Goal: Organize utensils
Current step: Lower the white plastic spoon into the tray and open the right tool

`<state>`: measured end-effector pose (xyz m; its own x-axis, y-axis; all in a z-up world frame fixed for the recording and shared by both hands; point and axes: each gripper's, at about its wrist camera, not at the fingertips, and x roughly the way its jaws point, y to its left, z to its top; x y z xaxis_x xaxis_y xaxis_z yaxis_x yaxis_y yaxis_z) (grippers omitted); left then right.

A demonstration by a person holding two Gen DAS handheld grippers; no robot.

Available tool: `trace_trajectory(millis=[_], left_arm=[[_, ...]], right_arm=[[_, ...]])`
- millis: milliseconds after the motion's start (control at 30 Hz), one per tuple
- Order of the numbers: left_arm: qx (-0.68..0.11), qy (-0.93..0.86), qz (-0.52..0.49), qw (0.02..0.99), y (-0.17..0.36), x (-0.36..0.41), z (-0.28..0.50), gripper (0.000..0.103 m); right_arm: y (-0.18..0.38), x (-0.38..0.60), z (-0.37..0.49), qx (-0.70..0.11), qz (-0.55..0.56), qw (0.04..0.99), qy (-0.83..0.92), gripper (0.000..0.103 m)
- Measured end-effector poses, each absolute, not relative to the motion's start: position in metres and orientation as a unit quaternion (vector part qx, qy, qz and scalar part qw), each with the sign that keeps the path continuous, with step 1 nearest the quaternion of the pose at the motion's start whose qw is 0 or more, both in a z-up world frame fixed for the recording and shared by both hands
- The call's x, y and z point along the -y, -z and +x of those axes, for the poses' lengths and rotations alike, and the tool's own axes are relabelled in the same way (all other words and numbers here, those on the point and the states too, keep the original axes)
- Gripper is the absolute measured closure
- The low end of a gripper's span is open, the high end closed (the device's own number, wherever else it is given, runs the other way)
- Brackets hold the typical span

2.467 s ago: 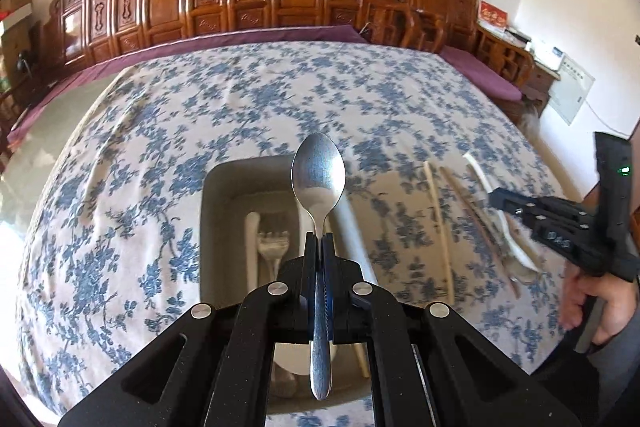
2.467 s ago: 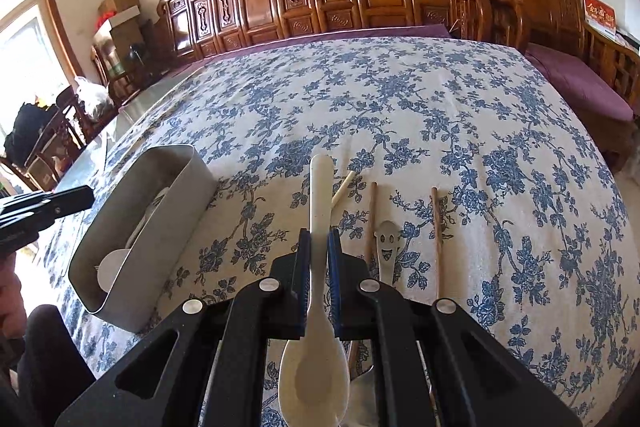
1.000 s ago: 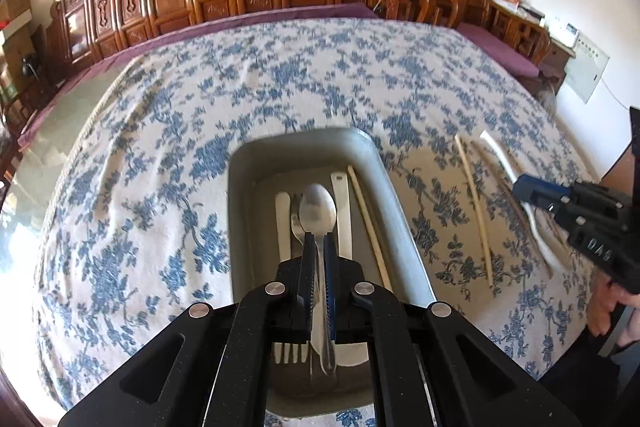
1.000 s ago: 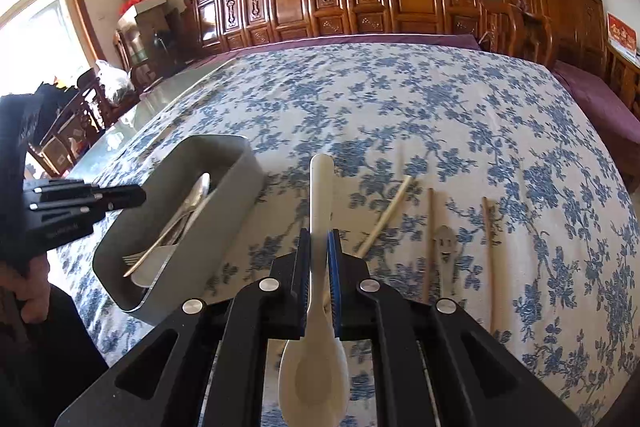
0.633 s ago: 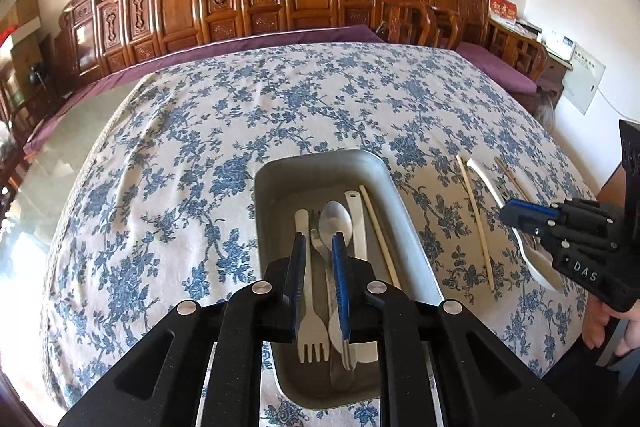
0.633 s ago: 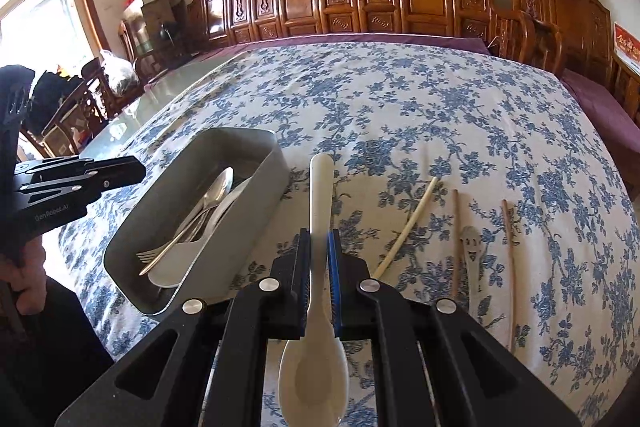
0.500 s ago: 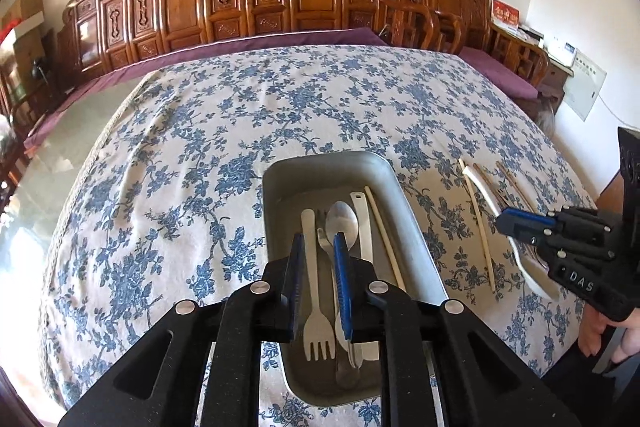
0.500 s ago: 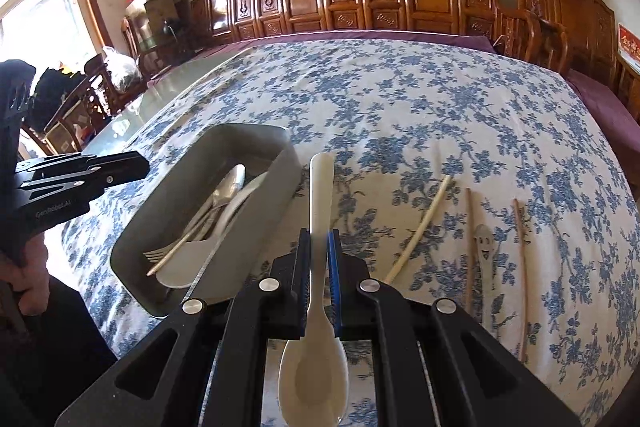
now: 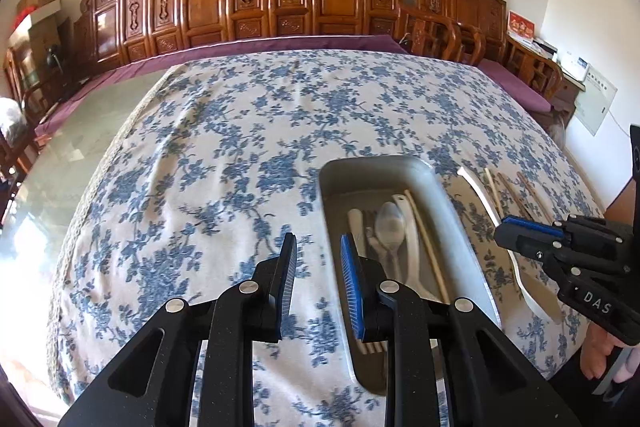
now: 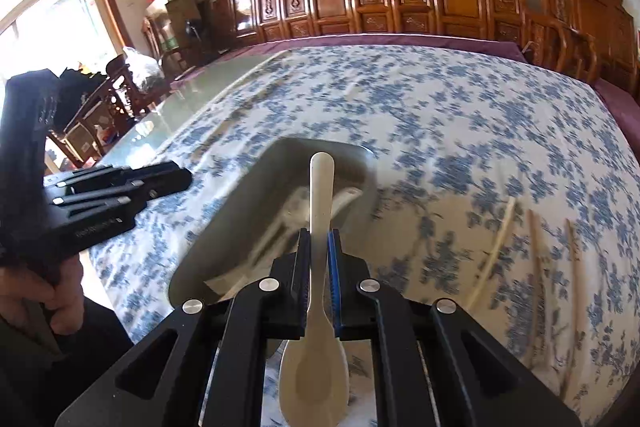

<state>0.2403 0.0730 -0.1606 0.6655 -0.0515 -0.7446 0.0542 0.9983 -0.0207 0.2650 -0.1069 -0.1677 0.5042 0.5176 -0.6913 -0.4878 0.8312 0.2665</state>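
One grey tray (image 9: 460, 203) sits on the floral tablecloth (image 9: 240, 147), holding one metal spoon (image 9: 390, 219), a white fork partly hidden behind the left gripper (image 9: 318, 283), a white spoon and one chopstick. The left gripper's jaws are opening with nothing between them. The right gripper (image 10: 319, 267) pinches one white spoon (image 10: 318, 307) above the blurred tray. Three chopsticks (image 10: 536, 267) lie loose on the cloth.

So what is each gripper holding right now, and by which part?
The right gripper is shut on the white spoon, gripping its handle just above the bowl. The left gripper holds nothing; its jaws are opening, with nothing between them.
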Motion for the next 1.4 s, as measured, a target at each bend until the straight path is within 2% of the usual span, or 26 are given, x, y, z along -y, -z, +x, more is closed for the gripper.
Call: trace_trajectory(millis=[833, 1067, 1133, 1200, 1300, 1400], left_arm=[[-0.432, 0.004, -0.012, 0.902, 0.176, -0.114, 0.245, 0.082], [-0.428, 0.016, -0.015, 0.904, 0.171, -0.102, 0.244, 0.082], [-0.424, 0.025, -0.016, 0.905, 0.168, -0.094, 0.243, 0.080], [-0.421, 0.034, -0.013, 0.906, 0.165, -0.084, 0.242, 0.067], [-0.416, 0.051, -0.007, 0.908, 0.162, -0.065, 0.238, 0.060], [-0.418, 0.071, -0.006, 0.906, 0.162, -0.044, 0.238, 0.049]], right_arm=[[0.210, 0.020, 0.308, -0.477, 0.044, 0.827, -0.294, 0.092], [0.191, 0.053, 0.296, -0.438, 0.037, 0.847, -0.298, 0.091], [0.181, 0.070, 0.291, -0.426, 0.030, 0.854, -0.295, 0.091], [0.172, 0.091, 0.285, -0.415, 0.018, 0.863, -0.287, 0.091], [0.164, 0.127, 0.279, -0.404, -0.007, 0.877, -0.260, 0.091], [0.164, 0.172, 0.277, -0.405, -0.025, 0.886, -0.223, 0.091]])
